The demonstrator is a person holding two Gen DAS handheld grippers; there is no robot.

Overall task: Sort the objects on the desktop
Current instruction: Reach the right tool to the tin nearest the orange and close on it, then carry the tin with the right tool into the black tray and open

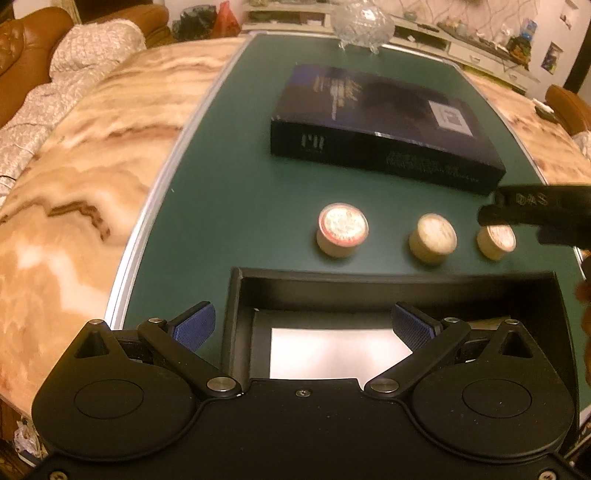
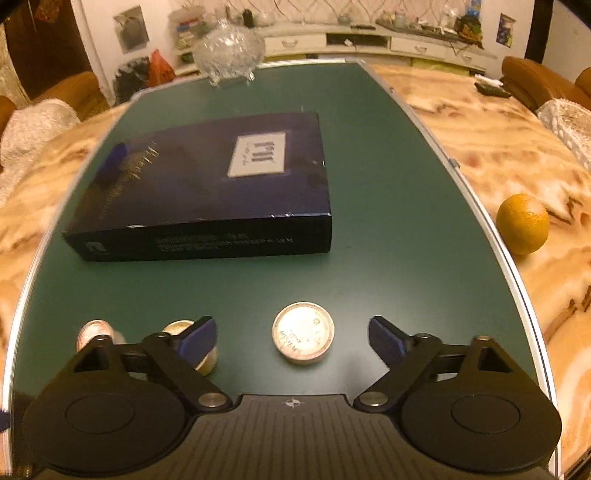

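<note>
A: Left wrist view. The left gripper point(image 1: 303, 325) is spread wide, nothing between its blue pads point(image 1: 195, 325), low in the frame over a black tray point(image 1: 369, 277). A white sheet point(image 1: 332, 350) lies inside the tray.

B: Beyond the tray?

A: Three small round tubs in a row on the green mat point(image 1: 229, 206): the left tub point(image 1: 342, 229), the middle tub point(image 1: 432, 237), the right tub point(image 1: 495, 242). The dark box point(image 1: 384, 125) lies flat behind them, mid-frame. A glass bowl point(image 1: 362, 22) sits at top centre.

B: The right gripper?

A: It enters at the right edge point(image 1: 532, 214), right over the right tub; contact can't be told there. In its own view the right gripper point(image 2: 291, 338) is released, pads point(image 2: 384, 339) either side of that tub point(image 2: 303, 338), neither touching it. The other two tubs sit at lower left, partly behind the left pad.

B: Off the mat?

A: An orange point(image 2: 522, 223) on the marbled tabletop point(image 2: 498, 140), right of frame.
</note>
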